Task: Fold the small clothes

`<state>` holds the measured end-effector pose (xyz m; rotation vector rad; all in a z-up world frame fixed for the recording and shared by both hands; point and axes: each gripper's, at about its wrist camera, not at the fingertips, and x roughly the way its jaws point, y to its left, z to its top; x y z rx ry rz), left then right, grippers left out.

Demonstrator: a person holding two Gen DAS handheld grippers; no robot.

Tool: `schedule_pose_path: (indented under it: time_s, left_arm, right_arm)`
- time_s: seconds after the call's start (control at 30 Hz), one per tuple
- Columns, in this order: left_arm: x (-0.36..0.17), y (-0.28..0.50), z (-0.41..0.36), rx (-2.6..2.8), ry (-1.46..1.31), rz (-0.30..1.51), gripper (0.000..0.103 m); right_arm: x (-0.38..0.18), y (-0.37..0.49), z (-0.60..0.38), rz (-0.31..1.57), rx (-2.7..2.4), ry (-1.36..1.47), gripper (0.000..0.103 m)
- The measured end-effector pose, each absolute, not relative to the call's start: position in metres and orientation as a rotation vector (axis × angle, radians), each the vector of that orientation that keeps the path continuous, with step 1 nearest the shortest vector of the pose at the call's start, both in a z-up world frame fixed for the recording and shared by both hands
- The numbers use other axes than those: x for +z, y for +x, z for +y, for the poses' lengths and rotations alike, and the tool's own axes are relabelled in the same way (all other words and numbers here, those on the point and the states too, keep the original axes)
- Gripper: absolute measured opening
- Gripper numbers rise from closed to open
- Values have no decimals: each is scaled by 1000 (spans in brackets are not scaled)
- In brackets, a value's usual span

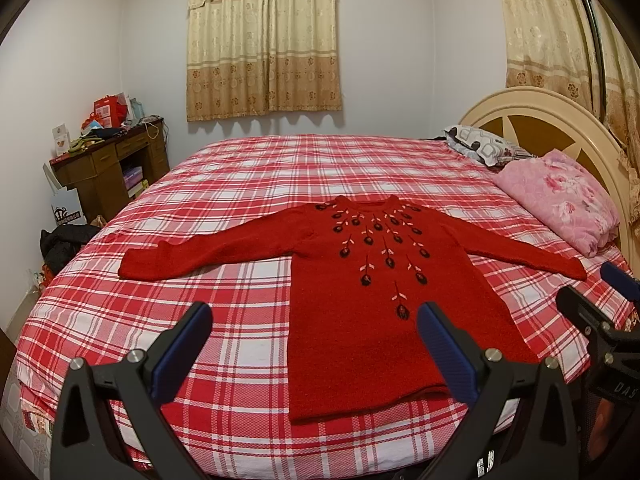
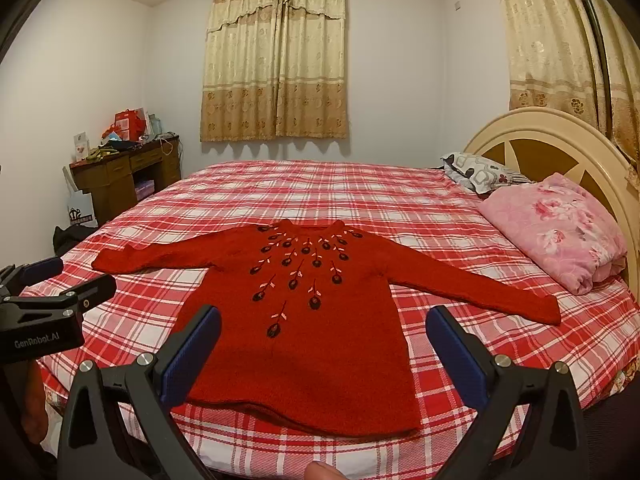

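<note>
Left wrist view: red sweater (image 1: pixel 360 300) lies flat beyond both wide-open, empty grippers (image 1: pixel 314 354) (image 2: pixel 324 354), hem nearest, collar pointing away.

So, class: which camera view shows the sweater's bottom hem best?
The right wrist view: the whole hem of the red sweater runs unbroken between the open right claw's fingers. In the left wrist view, the open left claw's finger covers the hem's right end.
</note>
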<state>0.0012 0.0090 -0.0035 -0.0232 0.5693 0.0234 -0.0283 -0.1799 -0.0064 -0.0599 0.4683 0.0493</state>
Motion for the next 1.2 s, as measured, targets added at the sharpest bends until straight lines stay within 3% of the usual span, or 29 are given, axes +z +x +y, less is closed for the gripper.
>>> schedule_pose_path:
  time_s: [1.2]
  left_arm:
    - [-3,1,11,31,-27,574,103]
  right_arm:
    - [-13,-30,-169,478,106,-85,102]
